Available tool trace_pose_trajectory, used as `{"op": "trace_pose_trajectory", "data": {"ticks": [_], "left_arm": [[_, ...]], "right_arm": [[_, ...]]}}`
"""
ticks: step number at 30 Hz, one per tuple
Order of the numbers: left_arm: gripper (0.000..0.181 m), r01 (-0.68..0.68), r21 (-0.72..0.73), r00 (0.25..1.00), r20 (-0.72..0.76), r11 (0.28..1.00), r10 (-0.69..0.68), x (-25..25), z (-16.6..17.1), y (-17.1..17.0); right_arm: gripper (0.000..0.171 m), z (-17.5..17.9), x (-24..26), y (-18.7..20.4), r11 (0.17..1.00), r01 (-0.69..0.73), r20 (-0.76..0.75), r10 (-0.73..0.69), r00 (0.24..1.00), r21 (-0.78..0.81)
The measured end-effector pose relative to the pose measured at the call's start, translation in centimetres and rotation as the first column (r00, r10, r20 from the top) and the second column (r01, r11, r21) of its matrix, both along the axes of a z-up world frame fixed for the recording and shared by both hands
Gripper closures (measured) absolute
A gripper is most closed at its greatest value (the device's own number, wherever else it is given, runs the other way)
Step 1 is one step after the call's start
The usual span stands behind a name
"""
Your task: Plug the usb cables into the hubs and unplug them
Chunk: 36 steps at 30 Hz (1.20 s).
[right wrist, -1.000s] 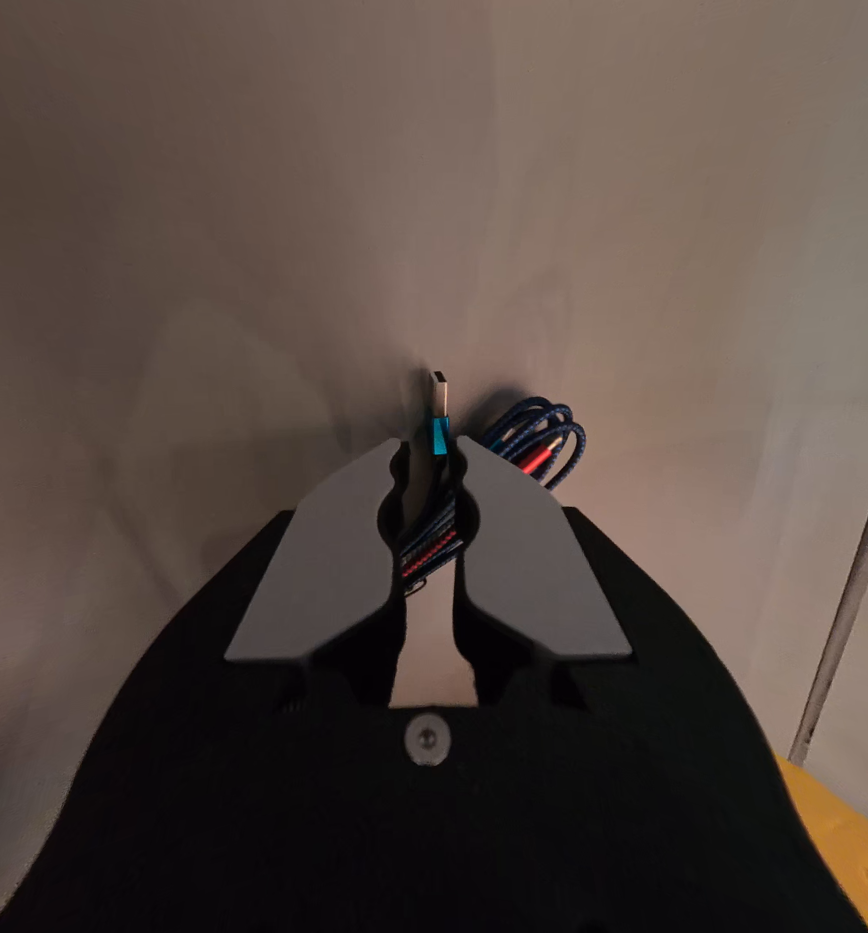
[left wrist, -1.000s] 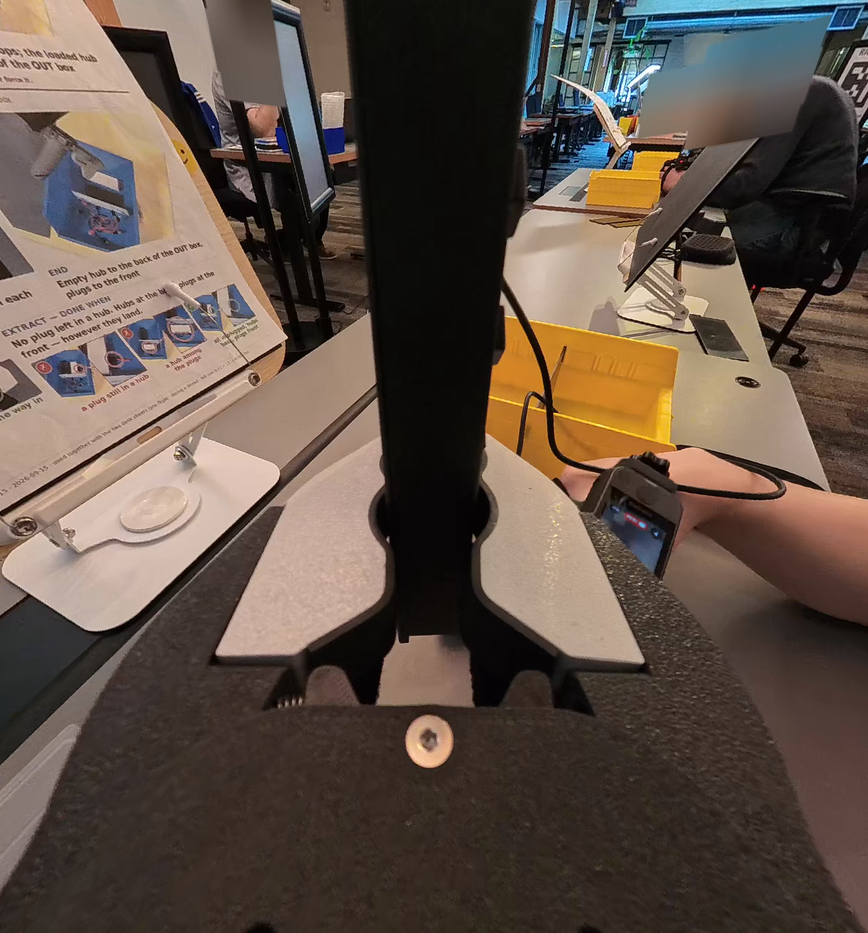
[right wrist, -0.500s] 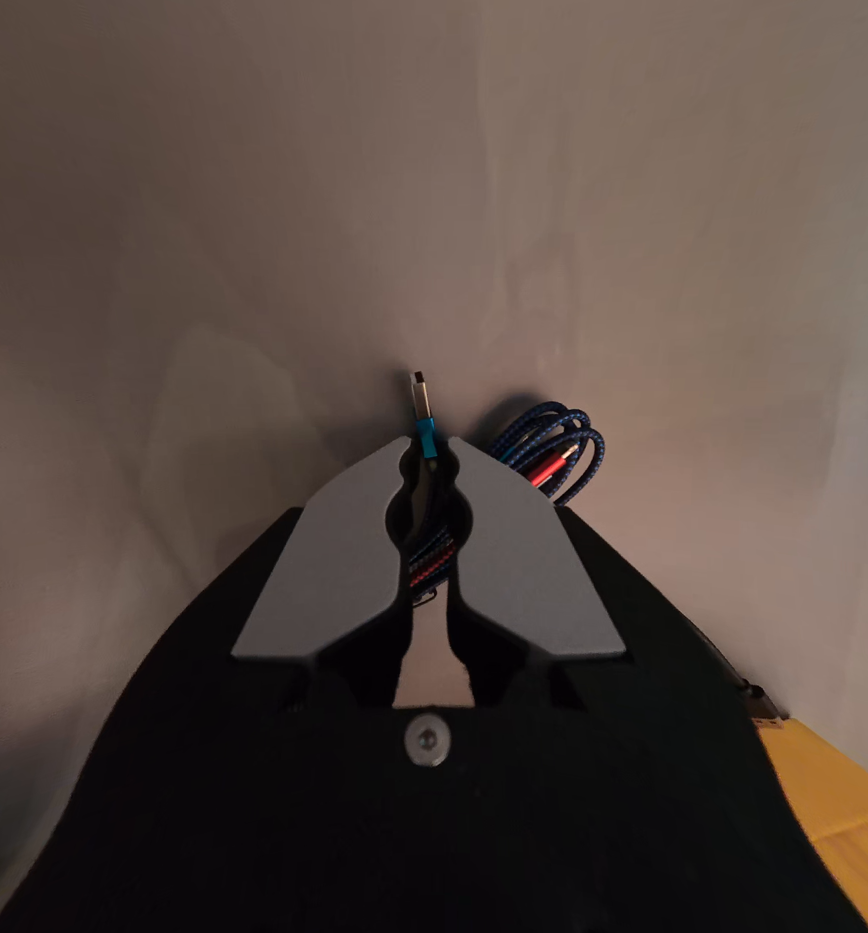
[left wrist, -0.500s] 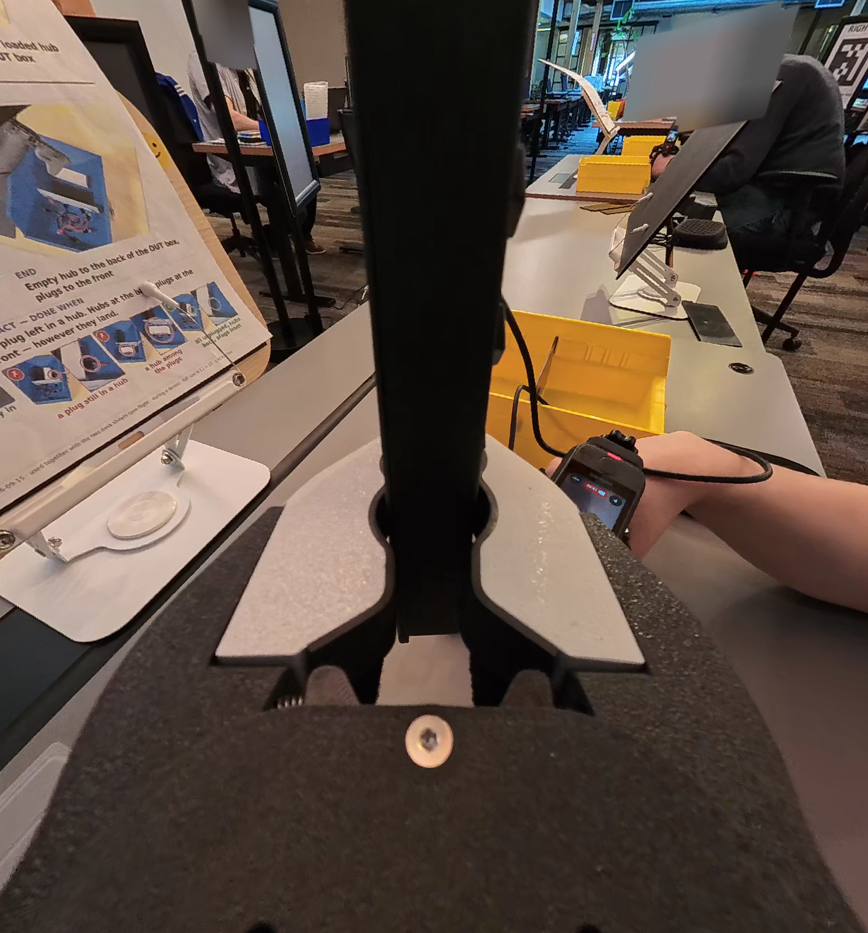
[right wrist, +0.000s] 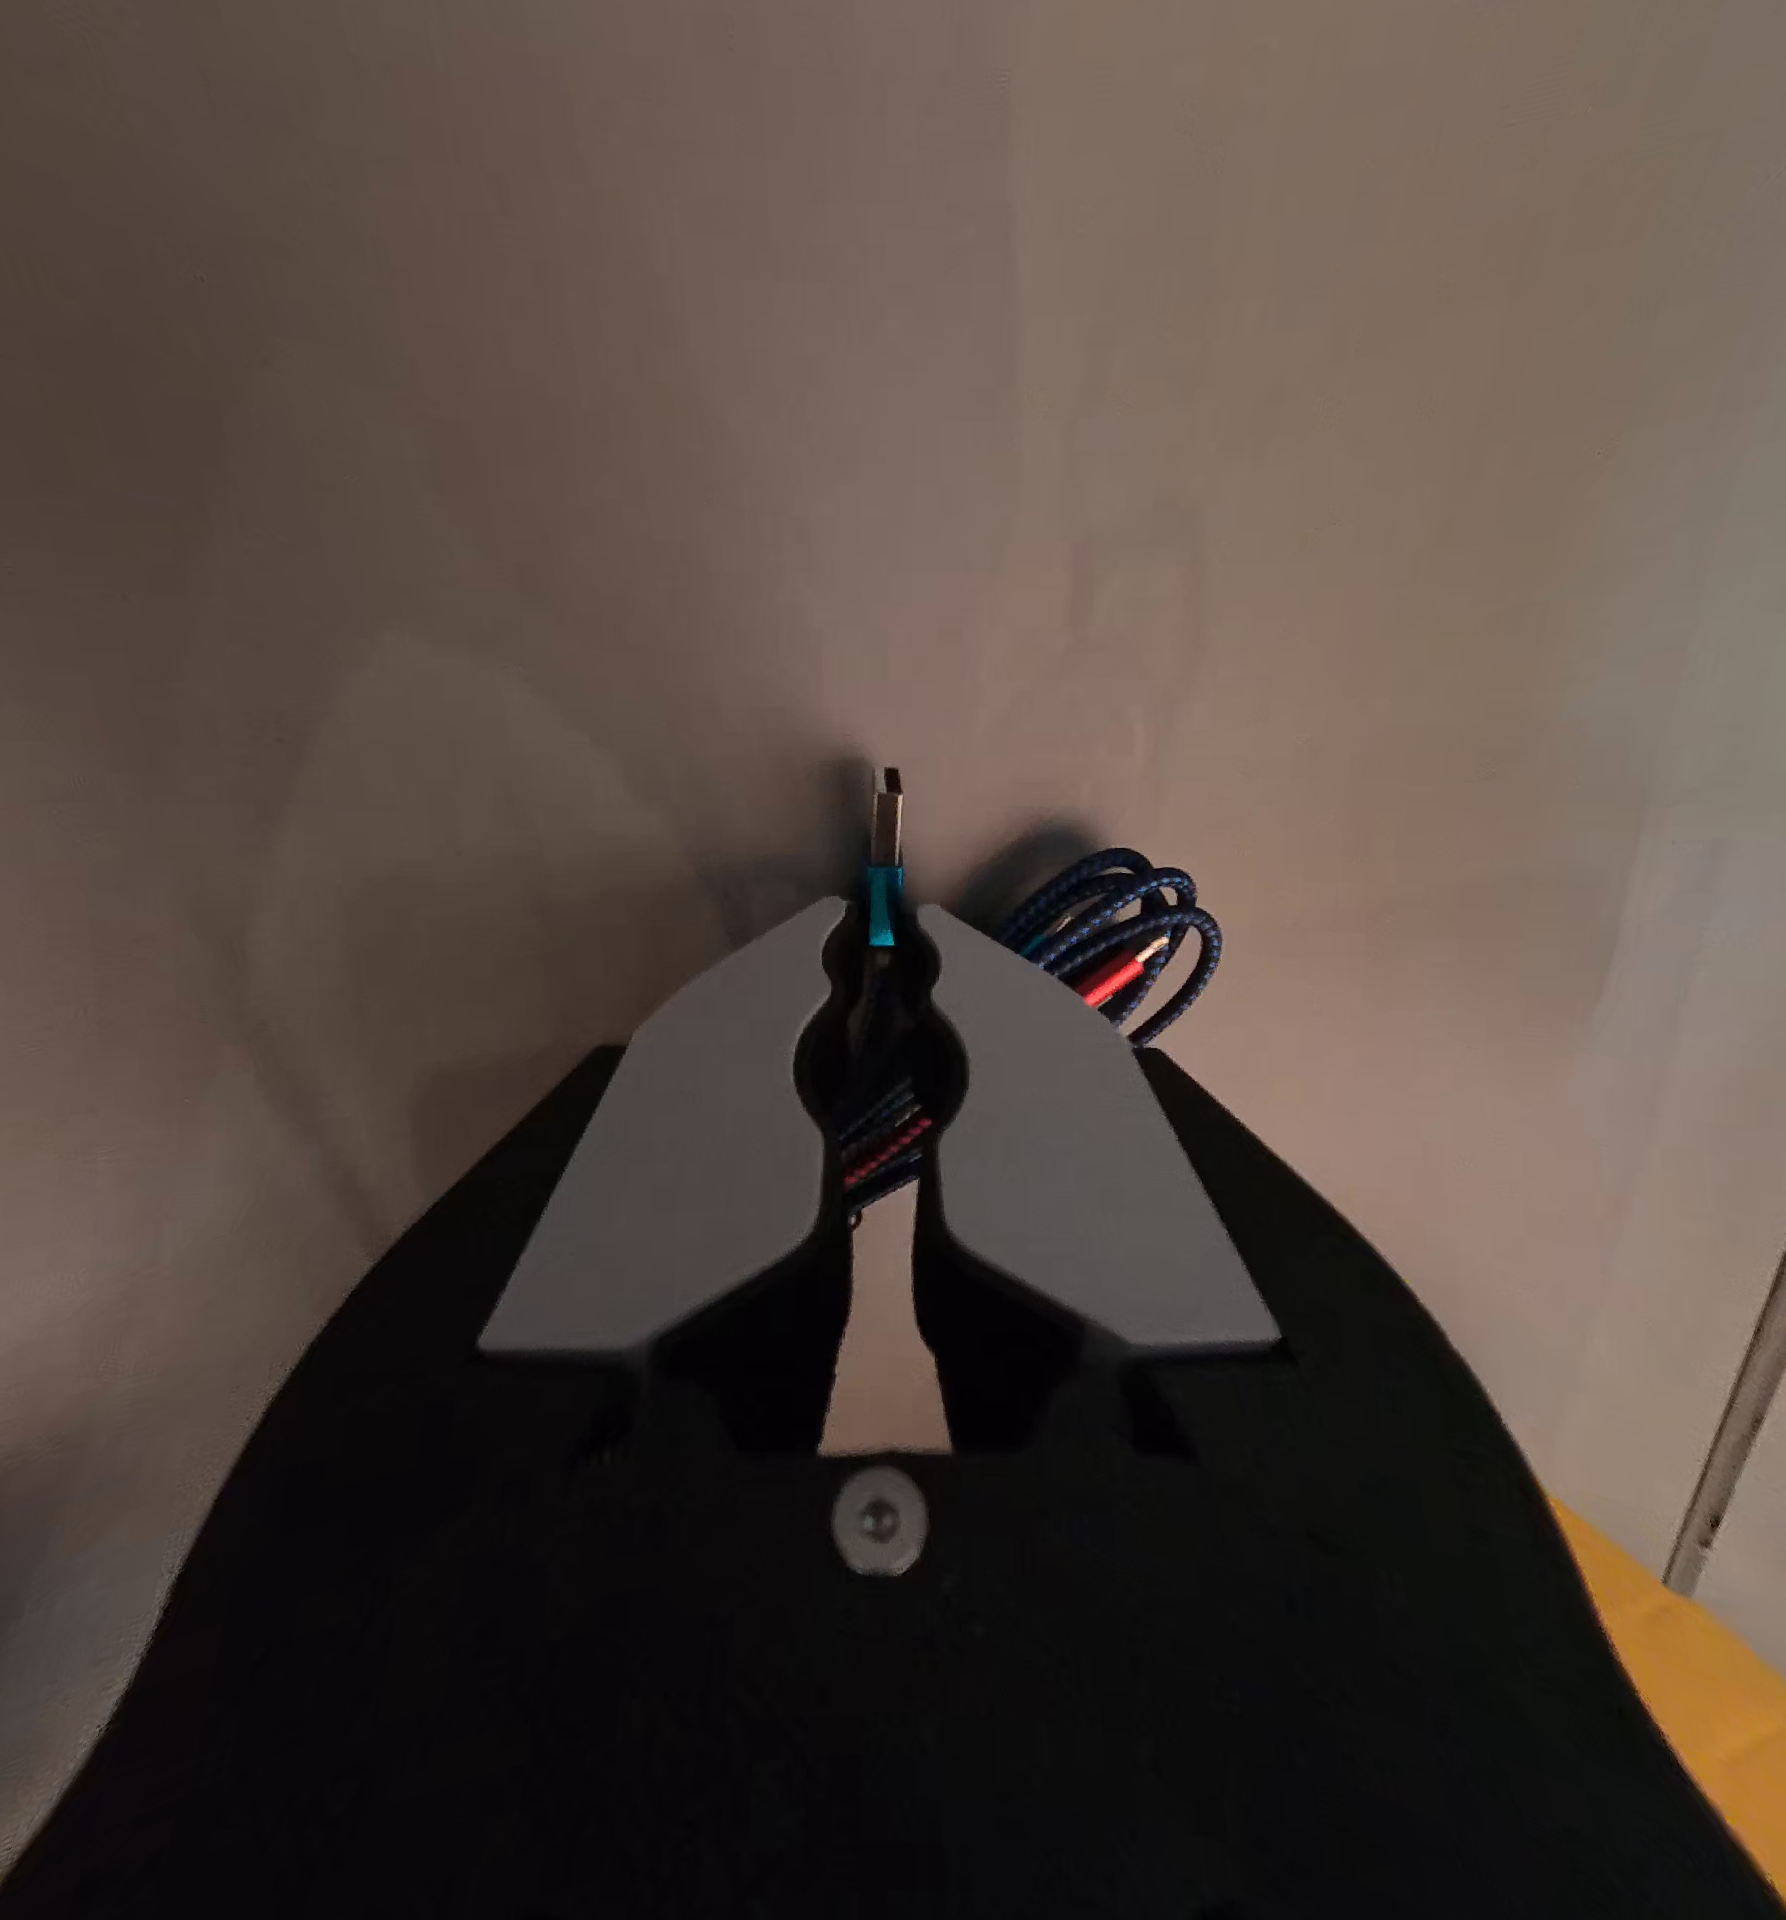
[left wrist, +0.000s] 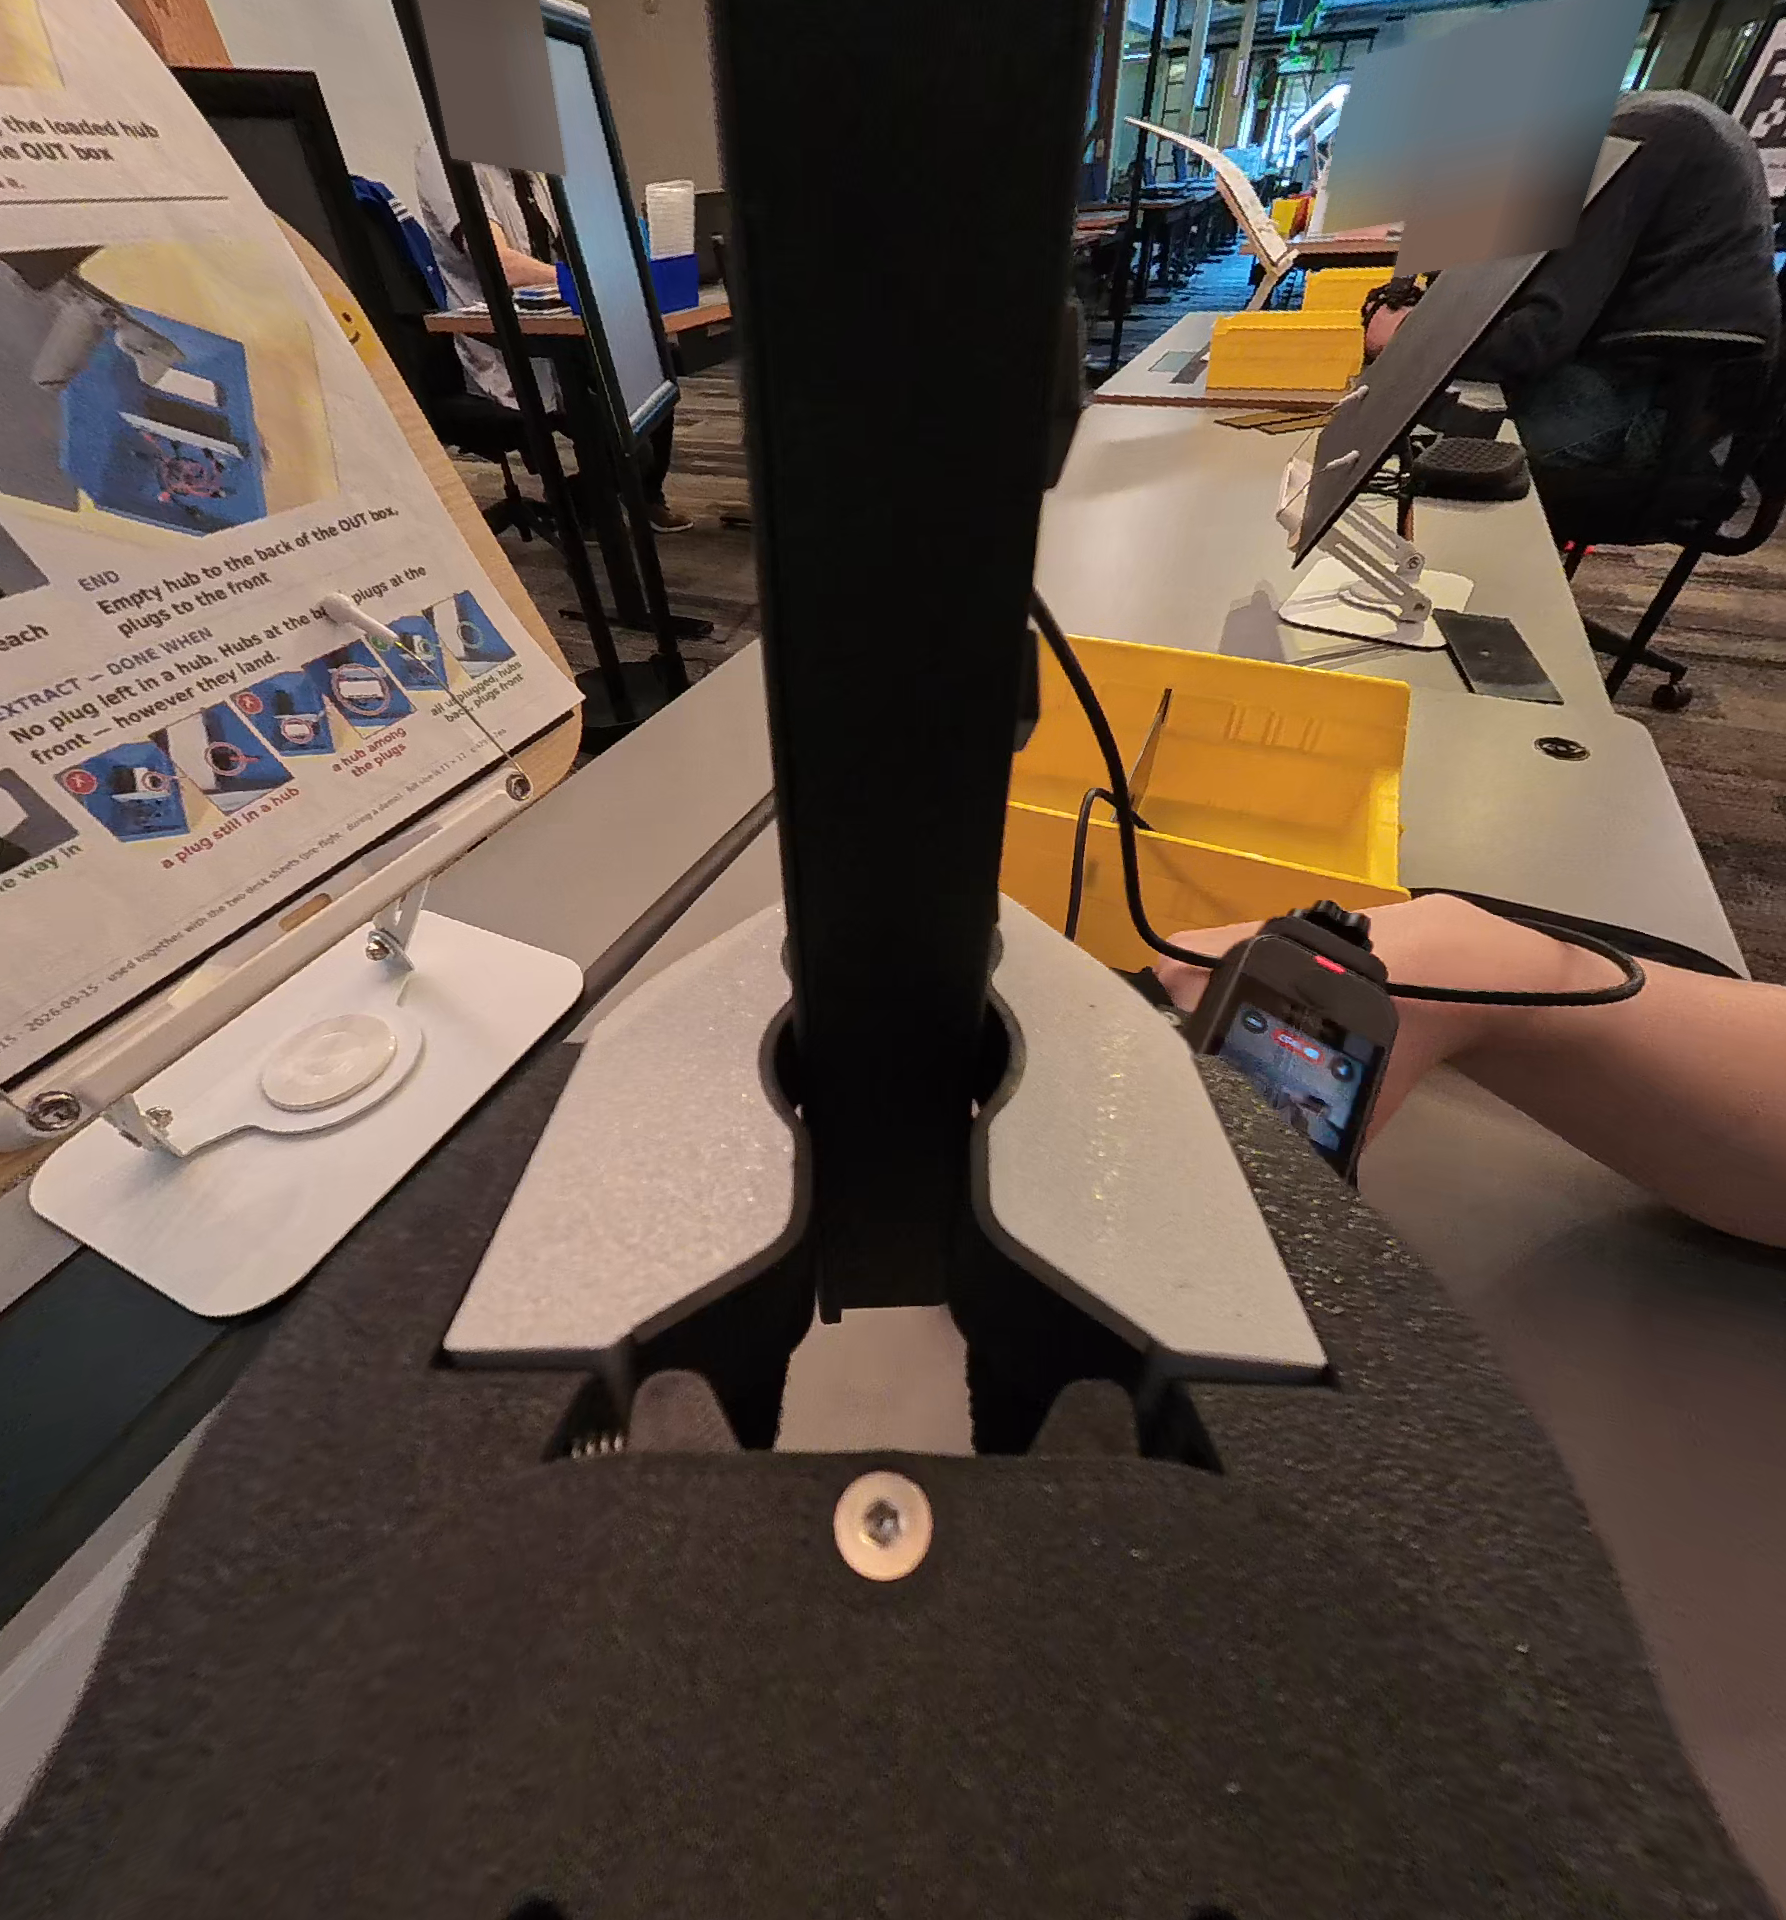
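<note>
While the left gripper stands closed on a long black hub, its fingers press the slab's two flanks near its lower end, and the body rises out of the top of the left wrist view. Judged from its straight edges, the hub is rigid and light, so a clamp across the flanks should resist the push of a plug; its ports are not visible from this side.

The right gripper is clamped on a usb cable, the fingers meeting on the teal collar just behind the metal plug, which projects forward. The braided blue-and-red cord looks limp and would bend under load, so the stiff collar is the sound place to hold. Its remaining length hangs in a loose coil to the right of the fingers, where it may snag.

Beyond the left gripper, a person's forearm lies on the grey table, behind a small dark device with a lit screen. A yellow bin stands farther back, its contents hidden, and an instruction sheet on a stand is cut off at left. The right wrist view is dim; only a bare surface and a yellow corner show, and the hub is absent from it.
</note>
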<state>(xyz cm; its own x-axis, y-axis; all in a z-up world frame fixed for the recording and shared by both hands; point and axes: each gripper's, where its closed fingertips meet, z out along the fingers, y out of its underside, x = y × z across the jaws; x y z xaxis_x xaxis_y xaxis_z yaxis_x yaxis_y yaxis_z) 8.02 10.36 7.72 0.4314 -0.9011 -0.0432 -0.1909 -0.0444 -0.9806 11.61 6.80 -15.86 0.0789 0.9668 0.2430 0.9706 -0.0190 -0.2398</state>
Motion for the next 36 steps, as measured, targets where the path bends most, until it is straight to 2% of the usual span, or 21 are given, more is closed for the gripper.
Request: {"op": "trace_pose_trajectory", "data": {"ticks": [7, 11, 16, 21, 27, 32, 36], "left_arm": [[0.156, -0.011, 0.002, 1.000, 0.004, 1.000, 0.011, -0.4, 0.1, 0.2], [0.156, -0.016, 0.001, 1.000, 0.002, 1.000, 0.016, -0.4, 0.0, 0.4], [0.156, -0.030, 0.004, 1.000, 0.001, 1.000, 0.030, -0.8, 0.0, 0.6], [0.156, -0.041, 0.000, 0.999, 0.023, 0.999, 0.041, -1.2, 0.4, 0.7], [0.156, -0.056, 0.012, 0.998, 0.018, 0.998, 0.055, -1.2, 0.4, 0.8], [0.156, -0.067, 0.028, 0.998, 0.003, 0.997, 0.067, -1.1, 0.4, 0.8], [0.156, -0.061, 0.029, 0.998, -0.002, 0.998, 0.061, -0.7, 0.2, 0.6]], "right_arm": [[0.164, 0.0, -0.1, -0.3, 0.998, -0.049, 0.052, 0.047, 0.998, 0.043], [0.164, 0.1, -1.1, -1.5, 0.994, -0.112, 0.015, 0.112, 0.994, 0.012], [0.164, 2.8, -3.8, -3.8, 0.977, -0.208, -0.208, 0.194, 0.959, -0.045], [0.164, 6.8, -5.0, -4.9, 0.967, -0.252, -0.379, 0.227, 0.897, -0.019], [0.164, 11.6, -5.7, -6.2, 0.959, -0.282, -0.575, 0.226, 0.786, -0.008], [0.164, 16.2, -6.0, -8.4, 0.931, -0.361, -0.721, 0.282, 0.632, 0.048], [0.164, 19.5, -5.9, -10.1, 0.899, -0.407, -0.776, 0.369, 0.511, 0.160]]}}
